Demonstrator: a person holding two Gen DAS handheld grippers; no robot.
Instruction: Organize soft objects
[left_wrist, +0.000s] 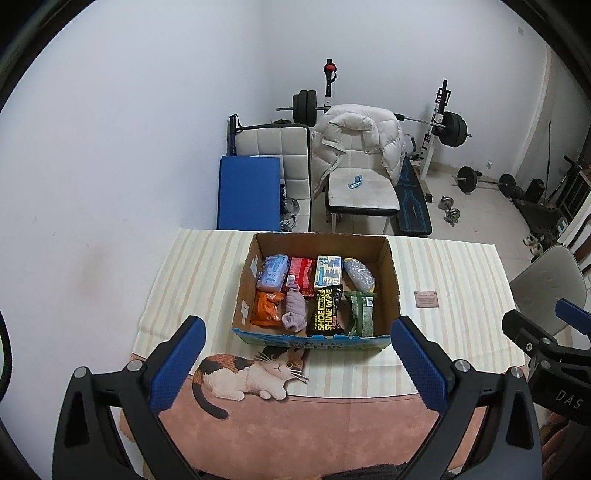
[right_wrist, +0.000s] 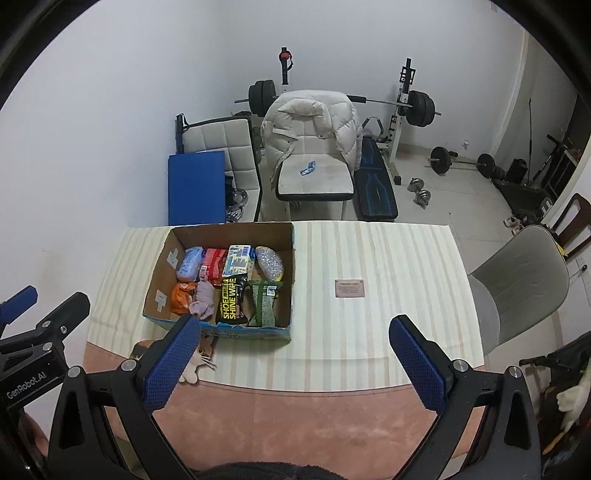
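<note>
Both the left gripper (left_wrist: 299, 360) and right gripper (right_wrist: 295, 356) hover wide apart and empty above the table (right_wrist: 388, 258), packets and what may be a sock (left_wrist: 294, 309) lying in the box (left_wrist: 388, 291).

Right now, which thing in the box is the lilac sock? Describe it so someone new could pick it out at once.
Find the open cardboard box on the striped tablecloth. In its near row, the lilac sock lies between the orange packet and the black shoe shine wipes pack. It is the only crumpled bit of cloth there; its neighbours are glossy printed wrappers.
</note>
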